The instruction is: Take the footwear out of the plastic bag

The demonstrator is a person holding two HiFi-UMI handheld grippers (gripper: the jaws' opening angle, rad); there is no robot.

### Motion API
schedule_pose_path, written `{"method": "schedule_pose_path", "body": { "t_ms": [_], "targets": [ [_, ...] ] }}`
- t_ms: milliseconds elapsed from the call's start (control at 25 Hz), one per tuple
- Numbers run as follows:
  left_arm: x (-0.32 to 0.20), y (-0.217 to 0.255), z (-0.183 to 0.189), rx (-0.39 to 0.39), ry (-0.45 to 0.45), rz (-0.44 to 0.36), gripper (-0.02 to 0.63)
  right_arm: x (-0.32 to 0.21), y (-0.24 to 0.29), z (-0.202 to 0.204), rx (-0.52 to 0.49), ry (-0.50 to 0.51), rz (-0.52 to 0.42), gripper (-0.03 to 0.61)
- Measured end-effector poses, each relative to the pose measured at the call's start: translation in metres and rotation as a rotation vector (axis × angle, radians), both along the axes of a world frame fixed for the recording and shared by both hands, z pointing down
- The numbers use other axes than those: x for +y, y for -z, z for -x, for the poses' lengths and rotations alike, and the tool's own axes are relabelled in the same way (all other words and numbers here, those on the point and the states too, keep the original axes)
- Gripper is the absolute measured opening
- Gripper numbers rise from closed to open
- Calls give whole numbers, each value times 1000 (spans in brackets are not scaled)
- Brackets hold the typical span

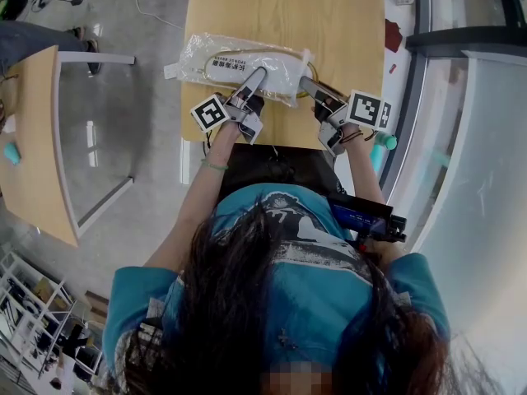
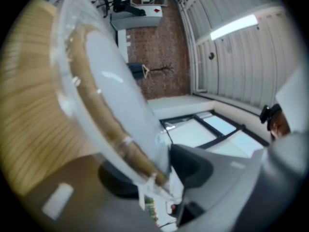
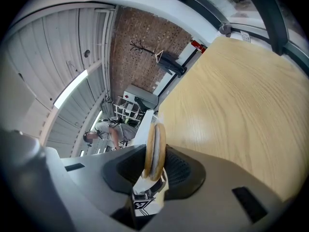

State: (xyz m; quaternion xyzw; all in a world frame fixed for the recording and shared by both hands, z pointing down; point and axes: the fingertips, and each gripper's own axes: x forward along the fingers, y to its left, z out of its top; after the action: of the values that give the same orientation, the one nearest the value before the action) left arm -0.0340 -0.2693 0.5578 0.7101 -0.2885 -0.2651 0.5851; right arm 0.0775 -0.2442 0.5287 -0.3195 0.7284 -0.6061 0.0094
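Note:
A clear plastic bag point(image 1: 216, 62) lies across the wooden table point(image 1: 280, 6), holding white footwear point(image 1: 276, 71) with a tan rim. My left gripper point(image 1: 256, 76) lies over the bag's middle. In the left gripper view the bag point(image 2: 72, 47) and the tan-rimmed footwear point(image 2: 111, 100) run between the jaws of my left gripper point(image 2: 149, 178), and both pads touch the plastic. My right gripper point(image 1: 306, 83) is at the bag's right end. In the right gripper view my right gripper point(image 3: 154, 170) is shut on the thin tan edges of the footwear point(image 3: 155, 146), with a printed tag hanging below.
A second wooden table point(image 1: 33, 138) stands to the left with a teal object point(image 1: 10, 152) on it. A window frame point(image 1: 428, 48) runs along the right side. A dark red item point(image 1: 393, 35) lies past the table's right edge. The person's body is against the near edge.

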Motion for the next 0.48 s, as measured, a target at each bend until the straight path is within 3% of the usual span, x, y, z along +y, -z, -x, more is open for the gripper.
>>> {"method": "schedule_pose_path", "body": {
  "t_ms": [200,480],
  "targets": [
    [-5,-5,7,-34,15,1,187,-2,0,-7,5,-2,4,109],
    [-9,0,3,-73,-28,-49,184,4,5,-20,-9,-15,18,104]
  ]
}}
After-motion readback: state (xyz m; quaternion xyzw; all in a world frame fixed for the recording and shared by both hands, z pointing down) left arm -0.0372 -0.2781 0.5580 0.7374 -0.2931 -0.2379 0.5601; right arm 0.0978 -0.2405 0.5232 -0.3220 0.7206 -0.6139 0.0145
